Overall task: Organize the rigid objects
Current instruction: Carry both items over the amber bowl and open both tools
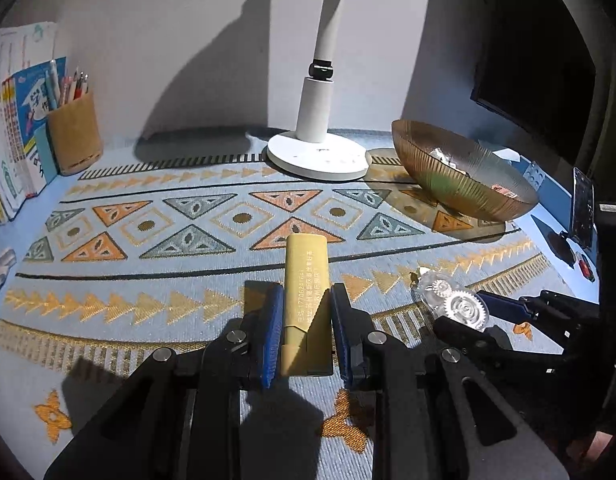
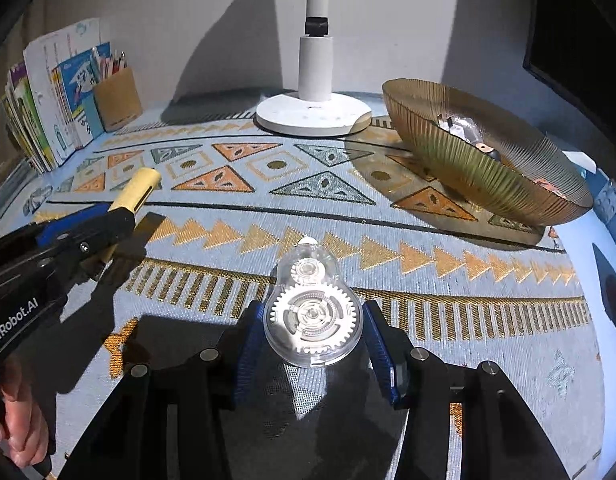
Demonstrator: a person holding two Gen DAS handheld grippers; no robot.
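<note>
The yellow marker (image 1: 306,280) sits clamped between the fingers of our left gripper (image 1: 307,320), lifted above the patterned cloth (image 1: 148,264), while our right gripper (image 2: 313,336) pinches the clear tape dispenser (image 2: 313,312) by its sides. We likely carry both to the ribbed bowl (image 2: 468,168), keeping them level and clearing its near rim before releasing.

Wide patterned mat (image 1: 156,280) lay bare across the middle, room to pass there. The ribbed amber bowl (image 1: 464,176) blocked the right rear, the white lamp base (image 1: 318,156) stood just beside it at centre back, and the pen cup (image 1: 74,136) and books (image 1: 12,128) closed the left rear corner.
</note>
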